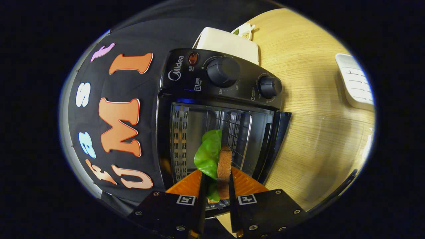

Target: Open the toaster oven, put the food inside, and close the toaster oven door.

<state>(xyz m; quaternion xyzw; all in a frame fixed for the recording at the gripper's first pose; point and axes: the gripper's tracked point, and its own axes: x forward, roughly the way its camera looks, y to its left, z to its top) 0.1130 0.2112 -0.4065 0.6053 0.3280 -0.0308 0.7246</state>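
The view is rolled sideways. A black toaster oven point(219, 109) stands on the wooden table with its door point(277, 142) swung open, showing the metal cavity and wire rack point(232, 132). Two black knobs point(223, 71) and a red lamp sit on its control panel. My gripper point(217, 177) is shut on the food point(214, 156), a brown bread slice with a green lettuce leaf, pinched between both fingers. The food sits just in front of the oven opening, its far end reaching into the mouth of the cavity.
A cream-coloured box point(229, 43) stands behind the oven, with a small white item point(245, 32) beside it. A white device with buttons point(357, 83) lies on the wooden table point(315, 116) away from the oven. Black booth cloth hangs on the other side.
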